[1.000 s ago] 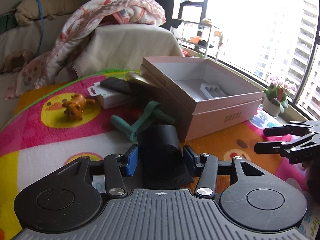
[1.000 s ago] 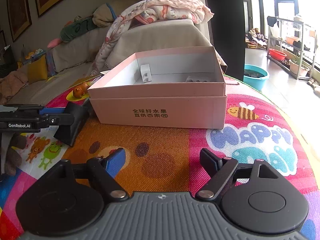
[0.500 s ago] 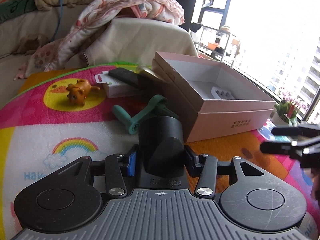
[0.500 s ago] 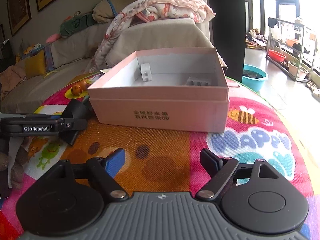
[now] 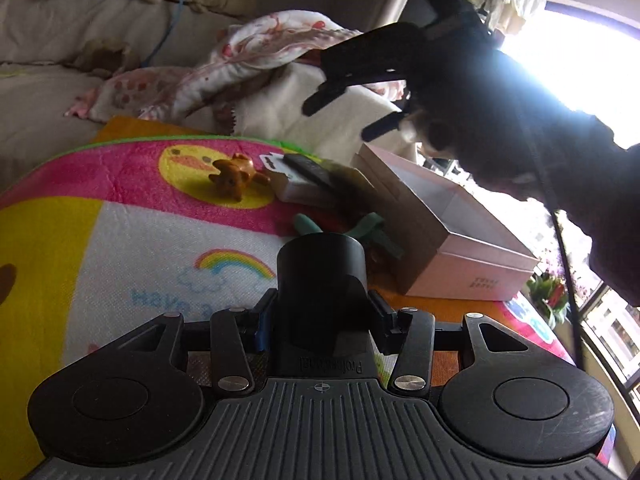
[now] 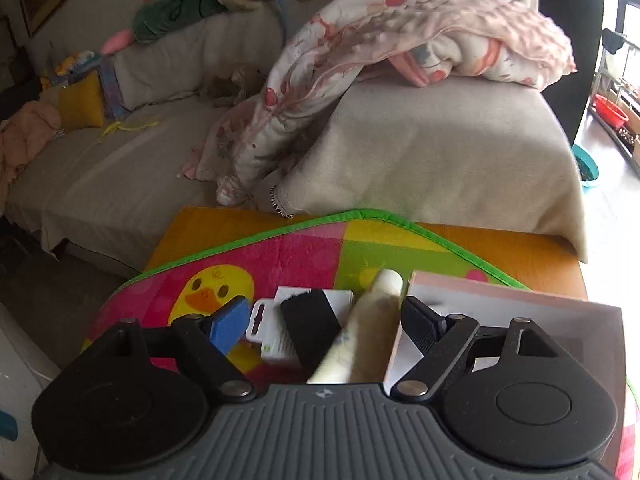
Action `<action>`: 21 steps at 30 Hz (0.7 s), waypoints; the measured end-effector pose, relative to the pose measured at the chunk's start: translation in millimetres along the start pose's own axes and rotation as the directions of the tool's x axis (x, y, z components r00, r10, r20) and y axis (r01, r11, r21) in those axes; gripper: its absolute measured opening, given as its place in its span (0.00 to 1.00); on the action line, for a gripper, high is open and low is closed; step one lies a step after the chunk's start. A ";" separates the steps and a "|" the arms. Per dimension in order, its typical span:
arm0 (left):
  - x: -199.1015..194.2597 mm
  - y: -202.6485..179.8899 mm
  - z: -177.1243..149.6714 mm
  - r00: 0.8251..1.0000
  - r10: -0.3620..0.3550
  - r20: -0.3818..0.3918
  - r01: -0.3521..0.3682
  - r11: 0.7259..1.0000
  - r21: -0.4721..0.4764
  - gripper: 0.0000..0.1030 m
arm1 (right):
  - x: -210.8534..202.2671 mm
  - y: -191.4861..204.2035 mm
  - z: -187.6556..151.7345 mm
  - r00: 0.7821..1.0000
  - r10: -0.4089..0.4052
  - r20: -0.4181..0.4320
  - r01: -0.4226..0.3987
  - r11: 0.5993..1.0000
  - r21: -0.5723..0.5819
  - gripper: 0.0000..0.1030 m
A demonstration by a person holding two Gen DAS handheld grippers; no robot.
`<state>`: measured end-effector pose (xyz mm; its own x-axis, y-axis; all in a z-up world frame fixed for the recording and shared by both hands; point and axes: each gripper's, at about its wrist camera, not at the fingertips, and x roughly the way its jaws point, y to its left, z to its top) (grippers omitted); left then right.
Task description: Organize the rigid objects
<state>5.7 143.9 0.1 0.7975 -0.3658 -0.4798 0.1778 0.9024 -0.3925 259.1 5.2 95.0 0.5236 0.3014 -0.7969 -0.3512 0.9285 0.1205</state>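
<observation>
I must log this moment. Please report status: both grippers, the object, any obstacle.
Left gripper shut on black cylinder. Right gripper open, empty, above cream tube and black remote. Pink box open; right gripper hangs over it.

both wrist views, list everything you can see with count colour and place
box: 1, pink, open, on the mat right of the clutter
black holder: 1, black, clamped in the left tongs
toy animal: 1, orange-brown, on the duck print
white box: 1, white, on the mat left of the pink box
black strip: 1, black, lying across the white box
tube: 1, cream, beside the pink box wall
green tool: 1, teal, behind the holder
mat: 1, multicolour, under everything
blanket: 1, pink-white, draped on the sofa
sofa: 1, beige, behind the mat
left tongs: 1, black, shut on the holder
right tongs: 1, black, open above the white box
</observation>
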 end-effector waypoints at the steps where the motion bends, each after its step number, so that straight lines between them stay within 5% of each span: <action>1: 0.0 1.1 -0.3 1.000 -0.002 0.002 0.002 1.000 -0.006 0.49 | 16.4 4.9 6.4 0.999 -0.022 -0.026 0.022 1.000 -0.008 0.81; 5: -1.8 9.6 -0.1 1.000 -0.017 0.015 0.017 0.998 -0.055 0.49 | 70.2 15.3 17.8 0.982 -0.164 -0.098 0.155 0.984 -0.087 0.77; 13: -7.7 18.2 0.3 0.999 -0.009 0.037 0.013 0.995 -0.100 0.50 | 90.8 15.3 10.0 0.952 -0.285 -0.114 0.248 0.934 -0.257 0.42; 21: -8.5 24.9 1.3 0.999 0.011 0.041 -0.006 0.991 -0.132 0.50 | 95.6 23.1 10.1 0.949 -0.293 -0.115 0.261 0.936 -0.234 0.41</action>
<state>4.0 169.8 -4.5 0.8225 -0.3459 -0.4516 0.0955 0.8666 -0.4898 308.8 57.6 27.5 0.5110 -0.0113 -0.8595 -0.3738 0.8975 -0.2340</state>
